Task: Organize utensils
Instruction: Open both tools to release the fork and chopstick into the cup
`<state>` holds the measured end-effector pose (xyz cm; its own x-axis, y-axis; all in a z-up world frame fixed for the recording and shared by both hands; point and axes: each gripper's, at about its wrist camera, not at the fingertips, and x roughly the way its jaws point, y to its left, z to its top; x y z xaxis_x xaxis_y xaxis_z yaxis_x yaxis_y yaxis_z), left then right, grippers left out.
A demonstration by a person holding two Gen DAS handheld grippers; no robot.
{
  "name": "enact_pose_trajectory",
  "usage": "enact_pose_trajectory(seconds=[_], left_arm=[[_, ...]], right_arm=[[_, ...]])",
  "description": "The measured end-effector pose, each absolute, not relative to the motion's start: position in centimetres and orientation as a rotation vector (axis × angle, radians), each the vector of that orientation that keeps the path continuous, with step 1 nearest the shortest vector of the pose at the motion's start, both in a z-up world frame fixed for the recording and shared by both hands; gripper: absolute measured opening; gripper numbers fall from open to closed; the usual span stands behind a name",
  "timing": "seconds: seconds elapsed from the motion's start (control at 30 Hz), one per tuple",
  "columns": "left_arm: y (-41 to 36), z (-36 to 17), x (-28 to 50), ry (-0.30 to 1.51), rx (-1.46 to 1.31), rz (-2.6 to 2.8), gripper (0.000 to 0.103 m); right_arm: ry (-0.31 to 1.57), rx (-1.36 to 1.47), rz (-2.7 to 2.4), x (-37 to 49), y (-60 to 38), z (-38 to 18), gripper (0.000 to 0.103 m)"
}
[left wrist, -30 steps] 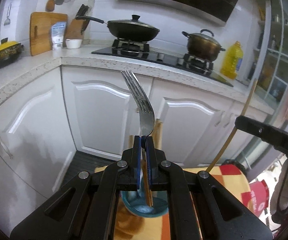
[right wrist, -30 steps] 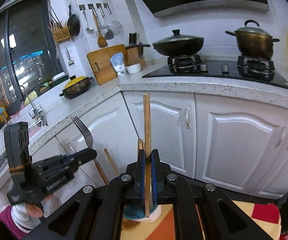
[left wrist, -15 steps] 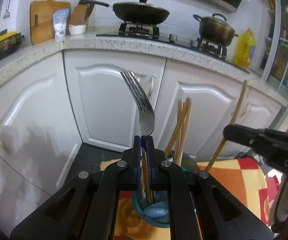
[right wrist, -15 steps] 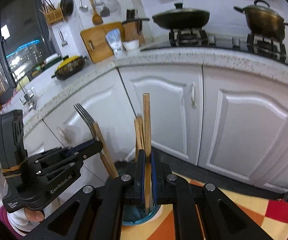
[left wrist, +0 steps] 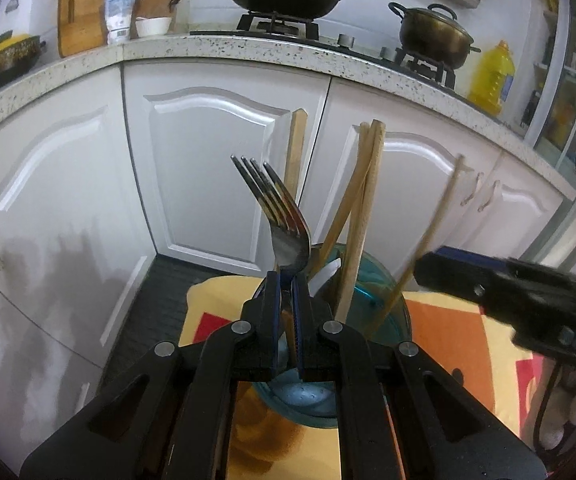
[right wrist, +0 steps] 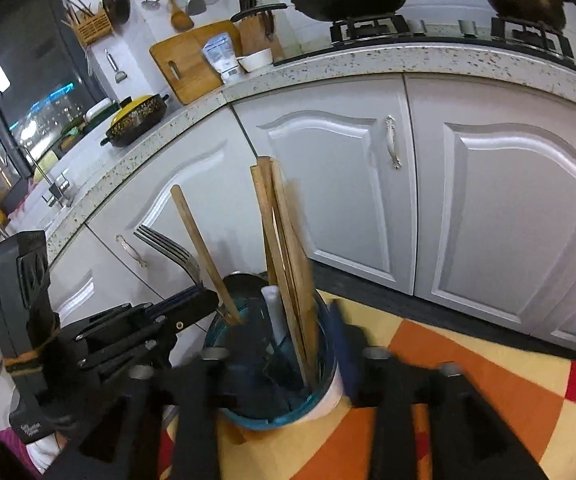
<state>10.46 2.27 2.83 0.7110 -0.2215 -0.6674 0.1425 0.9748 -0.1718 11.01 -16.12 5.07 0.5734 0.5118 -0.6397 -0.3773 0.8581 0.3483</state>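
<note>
A round holder (left wrist: 388, 304) with a blue rim stands on a checked cloth and holds several wooden chopsticks (left wrist: 362, 208) and a white utensil. My left gripper (left wrist: 286, 280) is shut on the handle of a steel fork (left wrist: 284, 220), tines up, and the handle reaches down into the holder. In the right wrist view my right gripper (right wrist: 292, 340) is blurred just over the holder (right wrist: 328, 396). Its jaws are opening, and the chopsticks (right wrist: 288, 248) stand loose between them. The left gripper (right wrist: 200, 300) with the fork (right wrist: 168, 246) shows at the holder's left rim.
The cloth (right wrist: 468, 360) is orange, yellow and red. White cabinet doors (left wrist: 216, 168) stand close behind the holder. On the speckled counter (left wrist: 248, 46) above are a wok, a pot, a cutting board and a yellow oil bottle (left wrist: 492, 80).
Both grippers have sunk toward the holder. The right jaws have parted and let go of the chopstick, which now stands in the holder. The fork has come down with the left gripper.
</note>
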Motion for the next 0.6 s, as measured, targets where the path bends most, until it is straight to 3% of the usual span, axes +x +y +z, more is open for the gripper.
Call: enact_pose_trajectory(seconds=[0.2,0.27,0.33,0.37,0.6], left_arm=[[2.4,2.9,9.5,0.752,-0.112,-0.193,0.009],[2.4,3.1,9.1,0.744,-0.116,-0.192,0.019],[2.4,3.3,8.5,0.726,-0.104,-0.179,0.044],[2.4,3.4,8.2,0.715,-0.098,-0.176,0.047],[2.2,3.9,6.6,0.706,-0.062,-0.142,0.048]], right_arm=[[0.817,0.204,0.505,9.8,-17.1,4.4,0.036],[0.815,0.205,0.501,9.2,-17.3,4.3,0.036],[0.812,0.203,0.489,8.7,-17.5,4.3,0.036],[0.81,0.204,0.479,8.4,-17.7,4.3,0.036],[0.804,0.208,0.414,6.5,-18.3,4.5,0.037]])
